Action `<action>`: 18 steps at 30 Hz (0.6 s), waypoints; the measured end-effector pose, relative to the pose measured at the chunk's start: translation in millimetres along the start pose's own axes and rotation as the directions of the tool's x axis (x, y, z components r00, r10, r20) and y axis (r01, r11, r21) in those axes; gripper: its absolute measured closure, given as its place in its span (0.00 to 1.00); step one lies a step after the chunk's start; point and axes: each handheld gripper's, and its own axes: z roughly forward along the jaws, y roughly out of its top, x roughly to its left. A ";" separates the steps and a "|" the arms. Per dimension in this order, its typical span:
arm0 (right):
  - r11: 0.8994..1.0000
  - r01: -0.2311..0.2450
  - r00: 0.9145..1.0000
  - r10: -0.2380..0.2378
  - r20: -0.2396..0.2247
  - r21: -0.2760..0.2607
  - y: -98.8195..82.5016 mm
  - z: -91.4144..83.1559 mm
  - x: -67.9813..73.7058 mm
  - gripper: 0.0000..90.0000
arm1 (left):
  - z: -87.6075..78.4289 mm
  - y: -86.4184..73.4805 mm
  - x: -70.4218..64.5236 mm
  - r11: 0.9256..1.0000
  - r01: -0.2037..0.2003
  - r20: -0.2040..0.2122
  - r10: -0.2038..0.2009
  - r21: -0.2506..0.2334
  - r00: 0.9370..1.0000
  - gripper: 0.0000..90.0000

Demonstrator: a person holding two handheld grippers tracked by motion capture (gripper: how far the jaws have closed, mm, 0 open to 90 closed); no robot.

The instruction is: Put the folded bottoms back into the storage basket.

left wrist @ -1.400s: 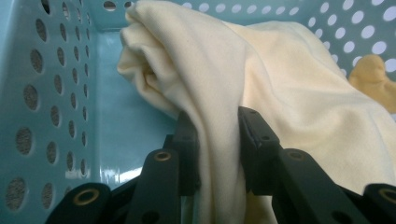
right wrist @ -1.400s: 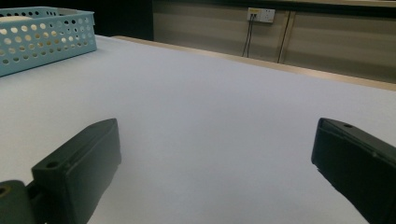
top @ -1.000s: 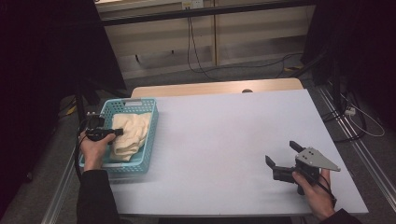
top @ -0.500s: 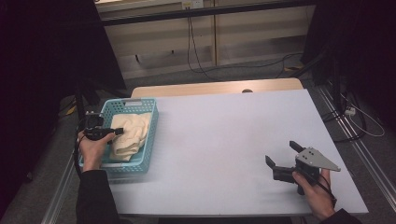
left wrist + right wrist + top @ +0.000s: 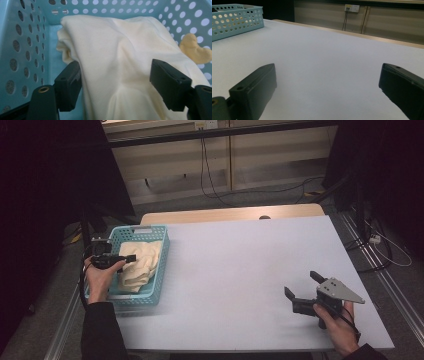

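Now your left gripper (image 5: pixel 115 87), jaws just spreading, straddles the cream cloth (image 5: pixel 120 65) in the blue basket (image 5: pixel 157 270); sink deeper before pinching. Your right gripper (image 5: pixel 304 286) waits wide open.

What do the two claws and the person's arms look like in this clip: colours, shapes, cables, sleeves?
Both are black two-jaw tools with blocky, flat-faced jaws. The right claw carries a grey three-cornered plate on top. The left claw has a small boxy black body, and a dark cable loops from it beside the hand. Its jaws show small round screw holes in the left gripper view. The person wears dark long sleeves on both forearms.
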 end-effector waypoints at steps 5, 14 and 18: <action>1.000 -0.004 1.000 0.004 -0.001 0.002 -0.2 0.4 -0.4 0.01 | -7.4 2.9 -1.7 0.995 -0.020 -0.066 0.014 -0.094 0.998 0.15; 1.000 -0.012 1.000 0.012 -0.005 0.003 -0.9 1.7 -1.8 0.01 | -18.7 5.9 -2.0 0.977 -0.027 -0.053 0.016 -0.213 0.998 0.05; 1.000 -0.019 1.000 0.019 -0.004 0.003 -1.1 1.8 -2.7 0.01 | -26.3 4.6 -3.7 0.964 -0.033 -0.025 0.028 -0.263 0.999 0.06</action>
